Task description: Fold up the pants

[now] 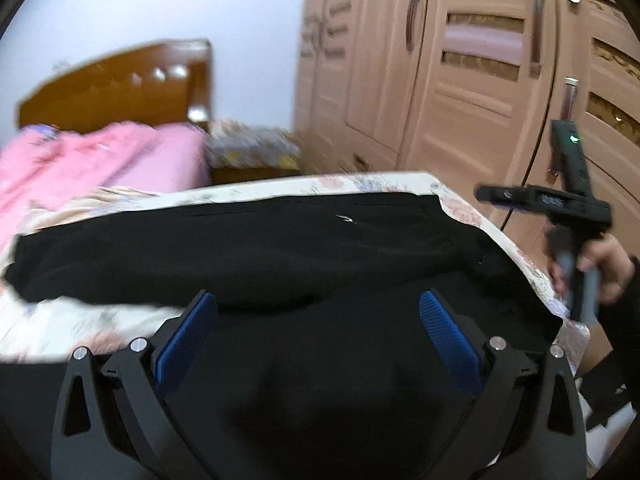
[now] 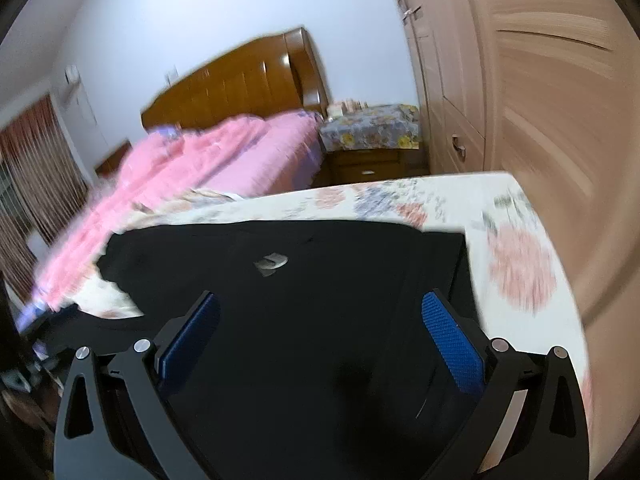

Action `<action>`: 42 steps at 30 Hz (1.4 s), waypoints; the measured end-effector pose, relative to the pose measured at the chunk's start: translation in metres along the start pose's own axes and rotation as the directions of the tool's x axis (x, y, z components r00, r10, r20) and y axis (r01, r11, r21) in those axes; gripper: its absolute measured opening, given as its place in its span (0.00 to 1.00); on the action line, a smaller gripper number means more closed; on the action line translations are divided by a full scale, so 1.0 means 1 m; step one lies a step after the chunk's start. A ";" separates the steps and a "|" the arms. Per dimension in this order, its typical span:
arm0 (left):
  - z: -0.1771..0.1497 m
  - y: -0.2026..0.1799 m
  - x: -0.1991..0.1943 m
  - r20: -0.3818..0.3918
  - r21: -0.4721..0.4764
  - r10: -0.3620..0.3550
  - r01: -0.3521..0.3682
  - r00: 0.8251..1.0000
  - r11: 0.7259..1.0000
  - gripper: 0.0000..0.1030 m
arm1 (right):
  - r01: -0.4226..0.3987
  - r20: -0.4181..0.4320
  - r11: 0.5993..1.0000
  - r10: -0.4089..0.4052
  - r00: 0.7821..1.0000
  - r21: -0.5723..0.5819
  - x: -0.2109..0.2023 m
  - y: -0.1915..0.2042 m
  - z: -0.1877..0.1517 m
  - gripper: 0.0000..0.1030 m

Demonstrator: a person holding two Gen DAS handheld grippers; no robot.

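Note:
Black pants [image 1: 280, 248] lie spread across a table covered with a floral cloth [image 1: 372, 182]; a small white logo shows on them. My left gripper [image 1: 318, 308] is open, its blue pads above the near part of the pants, holding nothing. In the right wrist view the same pants [image 2: 320, 280] lie on the floral cloth [image 2: 516, 264], and my right gripper [image 2: 320, 312] is open over them, empty. The right gripper's body [image 1: 568, 204] shows in the left wrist view, held by a hand beyond the table's right edge.
A bed with a pink quilt [image 2: 192, 160] and a wooden headboard [image 2: 240, 80] stands behind the table. A nightstand with a floral cover [image 2: 372, 128] is beside it. A tall wooden wardrobe [image 1: 460, 60] runs along the right, close to the table's edge.

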State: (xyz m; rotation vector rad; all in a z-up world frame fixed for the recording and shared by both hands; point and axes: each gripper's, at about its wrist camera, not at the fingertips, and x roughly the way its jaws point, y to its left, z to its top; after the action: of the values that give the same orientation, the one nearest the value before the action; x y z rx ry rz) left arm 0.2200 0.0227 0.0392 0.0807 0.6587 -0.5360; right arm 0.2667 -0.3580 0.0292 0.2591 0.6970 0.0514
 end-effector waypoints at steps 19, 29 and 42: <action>0.107 0.166 0.217 -0.300 0.146 0.023 0.022 0.954 0.989 0.98 | -0.136 -0.337 0.958 0.045 0.941 -0.251 0.153 -0.057 0.054 0.42; 0.120 0.142 0.224 -0.303 0.250 -0.170 0.250 0.938 0.935 0.98 | -0.045 -0.040 0.910 0.032 0.999 -0.413 0.044 -0.001 0.033 0.08; 0.123 0.138 0.261 -0.547 0.242 -0.323 0.515 0.772 0.822 0.76 | -0.045 0.084 0.935 0.080 0.993 -0.352 -0.034 0.023 -0.008 0.07</action>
State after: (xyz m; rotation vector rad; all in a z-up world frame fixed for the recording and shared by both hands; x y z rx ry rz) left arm 0.5306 -0.0047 -0.0336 0.4548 1.0724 -1.1131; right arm 0.2365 -0.3389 0.0502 -0.0592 0.5701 0.2208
